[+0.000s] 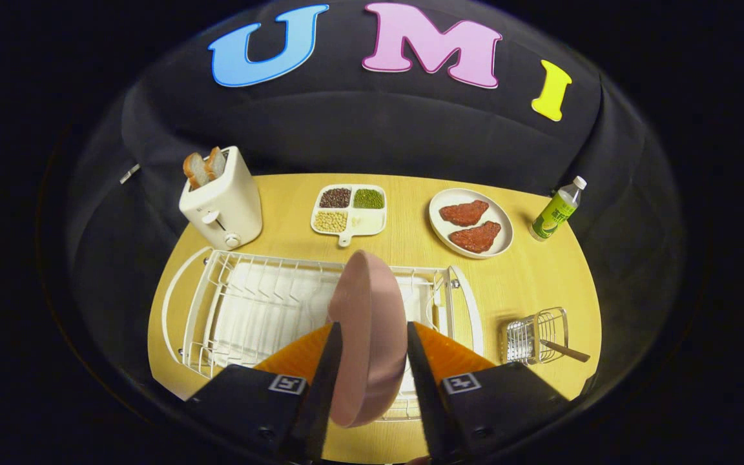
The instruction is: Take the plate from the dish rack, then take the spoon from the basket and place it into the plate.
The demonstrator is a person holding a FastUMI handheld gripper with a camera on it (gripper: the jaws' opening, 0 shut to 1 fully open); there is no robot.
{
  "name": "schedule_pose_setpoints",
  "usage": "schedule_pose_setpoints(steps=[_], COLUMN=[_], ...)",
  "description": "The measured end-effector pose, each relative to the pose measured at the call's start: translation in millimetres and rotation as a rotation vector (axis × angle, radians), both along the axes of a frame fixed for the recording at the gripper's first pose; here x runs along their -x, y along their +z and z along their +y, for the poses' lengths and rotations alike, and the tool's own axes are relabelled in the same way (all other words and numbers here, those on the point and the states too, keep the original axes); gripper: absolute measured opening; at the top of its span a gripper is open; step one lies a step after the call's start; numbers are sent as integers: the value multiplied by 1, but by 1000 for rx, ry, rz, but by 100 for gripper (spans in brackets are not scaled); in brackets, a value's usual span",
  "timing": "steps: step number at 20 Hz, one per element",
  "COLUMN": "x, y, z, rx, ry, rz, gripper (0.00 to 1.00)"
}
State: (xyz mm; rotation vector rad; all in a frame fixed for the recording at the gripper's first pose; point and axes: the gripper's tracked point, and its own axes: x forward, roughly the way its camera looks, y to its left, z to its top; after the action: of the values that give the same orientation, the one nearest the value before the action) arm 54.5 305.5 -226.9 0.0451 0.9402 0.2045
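Two plates [368, 336] [440, 226], two toast slices [196, 169] [216, 161]

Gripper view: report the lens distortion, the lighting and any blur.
Gripper view: fisheye bends the table edge and dish rack wires into curves; light is even and soft, with no harsh glare; the pink plate held upright between the fingers looks slightly soft, while the toaster and basket stay sharp.

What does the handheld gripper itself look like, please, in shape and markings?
The handheld two-finger gripper has two thin, blade-like jaws tapering forward, backed by ribbed wedge-shaped panels. Each sits on a black blocky mount carrying one square black-and-white marker tag.
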Motion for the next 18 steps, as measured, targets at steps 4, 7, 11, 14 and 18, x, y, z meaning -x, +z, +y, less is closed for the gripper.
schedule_pose_setpoints(steps=[4, 7, 11, 14, 18], x=[-2, -2, -13, -22, -26], y=[-11, -8, 10, 29, 56], z=[-17, -14, -19, -23, -26], rx=[115, 142, 221, 302, 310], ry=[-77, -57, 3, 52, 76], rz=[2, -3, -80, -143, -213], gripper=[30, 25, 25, 25, 25])
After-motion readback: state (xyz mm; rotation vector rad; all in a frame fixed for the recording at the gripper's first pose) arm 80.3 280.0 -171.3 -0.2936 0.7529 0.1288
